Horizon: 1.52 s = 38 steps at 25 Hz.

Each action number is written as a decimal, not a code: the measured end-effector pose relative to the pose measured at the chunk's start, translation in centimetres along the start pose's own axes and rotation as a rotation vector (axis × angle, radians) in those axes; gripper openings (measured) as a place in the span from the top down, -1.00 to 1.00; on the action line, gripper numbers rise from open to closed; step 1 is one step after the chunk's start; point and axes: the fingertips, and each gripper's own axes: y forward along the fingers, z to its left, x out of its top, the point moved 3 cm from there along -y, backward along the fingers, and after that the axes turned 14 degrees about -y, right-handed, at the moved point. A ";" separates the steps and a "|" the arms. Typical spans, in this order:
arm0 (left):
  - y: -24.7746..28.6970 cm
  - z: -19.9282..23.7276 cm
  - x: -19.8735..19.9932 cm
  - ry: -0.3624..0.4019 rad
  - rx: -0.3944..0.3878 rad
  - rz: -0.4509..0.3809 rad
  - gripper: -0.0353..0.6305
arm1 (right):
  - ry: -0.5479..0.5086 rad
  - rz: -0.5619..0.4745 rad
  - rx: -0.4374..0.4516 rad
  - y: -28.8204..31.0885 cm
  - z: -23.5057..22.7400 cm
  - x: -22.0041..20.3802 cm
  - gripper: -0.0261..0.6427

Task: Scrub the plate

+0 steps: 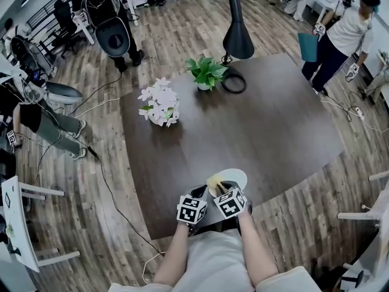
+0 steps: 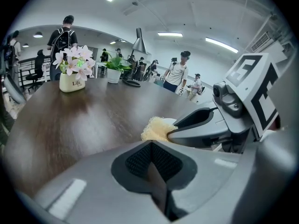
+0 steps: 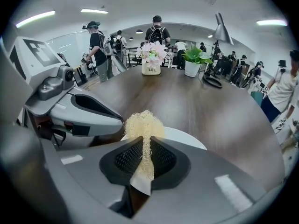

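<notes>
Pinching a pale scrubber [image 3: 144, 124] tight in its jaws, my right gripper [image 3: 144, 148] hangs at the white plate [image 3: 189, 136] (near edge of the tabletop [image 3: 210, 106]); my left gripper [image 2: 150, 148] sits just beside, jaws pressed together, empty.

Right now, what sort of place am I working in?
Probably a shared open office or lab: a big dark wooden table, office chairs nearby, and another person standing with grippers in hand.

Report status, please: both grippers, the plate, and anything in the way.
Right gripper shut on scrubber, at the plate rim; contact unclear. Left gripper shut, empty, close beside scrubber. Nothing blocking plate.
</notes>
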 end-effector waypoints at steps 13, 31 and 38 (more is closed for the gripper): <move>2.2 -0.4 2.0 0.027 -0.015 0.013 0.89 | 0.021 0.004 -0.002 0.6 -2.1 0.4 0.72; 4.9 -2.5 2.6 0.059 -0.063 0.059 0.89 | 0.085 0.026 -0.030 -0.1 -4.5 -1.4 0.72; 5.6 -3.5 2.5 0.076 -0.082 0.071 0.89 | 0.108 0.034 -0.047 -0.6 -5.1 -2.4 0.72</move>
